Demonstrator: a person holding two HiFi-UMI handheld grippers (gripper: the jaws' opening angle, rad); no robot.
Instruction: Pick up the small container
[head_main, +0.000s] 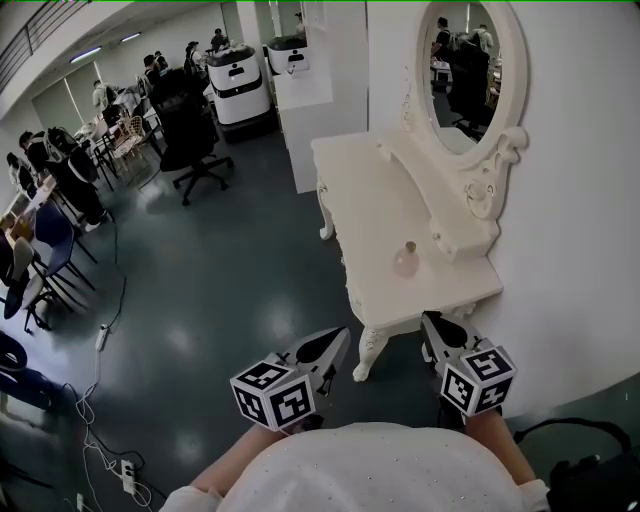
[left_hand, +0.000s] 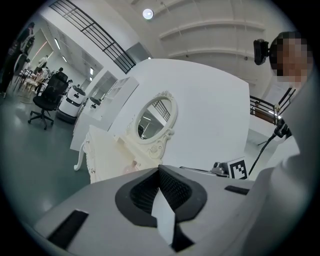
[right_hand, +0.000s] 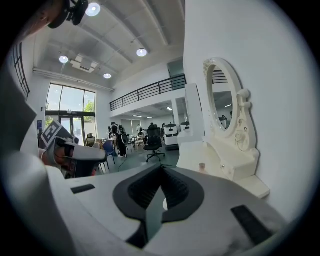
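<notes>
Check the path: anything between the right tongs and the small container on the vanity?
Nothing visible. The small container stands alone on the bare top of the vanity, just in front of its raised drawer ledge. The right tongs are shut, by the vanity's near end, with only bare tabletop ahead.

Small rounded container (head_main: 407, 260): pale pink. Carved dressing table (head_main: 370, 205): cream white throughout. Left gripper (head_main: 340, 345) and right gripper (head_main: 432, 322): grey shells, black ribbed pads, black-and-white square-marker cubes. Glossy floor (head_main: 220, 270): dark blue-grey.
</notes>
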